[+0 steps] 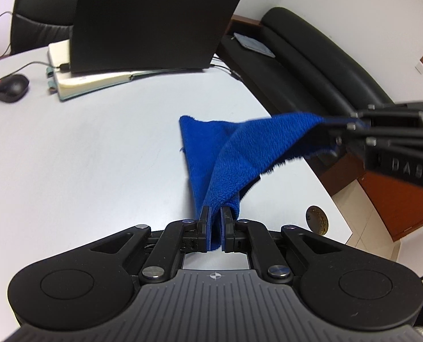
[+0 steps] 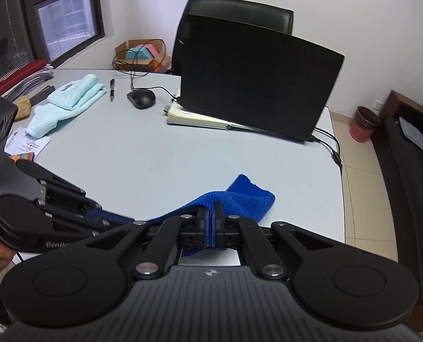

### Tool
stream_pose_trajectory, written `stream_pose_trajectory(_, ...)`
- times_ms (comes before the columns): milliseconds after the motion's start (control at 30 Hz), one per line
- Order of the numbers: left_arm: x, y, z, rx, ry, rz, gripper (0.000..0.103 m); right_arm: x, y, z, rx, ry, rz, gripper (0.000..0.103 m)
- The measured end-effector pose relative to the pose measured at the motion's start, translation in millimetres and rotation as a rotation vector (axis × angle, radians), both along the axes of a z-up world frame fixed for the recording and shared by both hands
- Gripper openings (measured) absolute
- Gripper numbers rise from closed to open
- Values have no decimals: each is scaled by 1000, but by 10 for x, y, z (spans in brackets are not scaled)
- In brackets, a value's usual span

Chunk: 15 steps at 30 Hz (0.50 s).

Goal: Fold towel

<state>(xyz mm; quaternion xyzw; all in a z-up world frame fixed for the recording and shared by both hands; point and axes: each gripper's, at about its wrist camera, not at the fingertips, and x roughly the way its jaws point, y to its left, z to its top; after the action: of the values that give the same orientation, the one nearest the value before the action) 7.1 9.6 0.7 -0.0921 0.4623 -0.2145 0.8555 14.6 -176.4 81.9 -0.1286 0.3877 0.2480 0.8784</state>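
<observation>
Holding the blue towel [image 1: 234, 154] up over the white table [image 1: 83, 156], you pinch it with both claws. Your left claw [image 1: 215, 222] is squeezed on one corner. Your right claw [image 2: 210, 222] is squeezed on another. The towel stretches between them, and its far end touches the table.
</observation>
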Motion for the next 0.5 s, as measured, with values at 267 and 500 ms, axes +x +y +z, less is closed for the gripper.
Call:
stream_pose_trajectory(267, -205, 126, -62, -21, 25, 82, 15, 136, 155, 121, -6, -20, 84, 2)
stream_pose_trajectory(500, -334, 210, -121, -53, 44, 129, 29, 213, 287, 272, 2, -37, 148, 2)
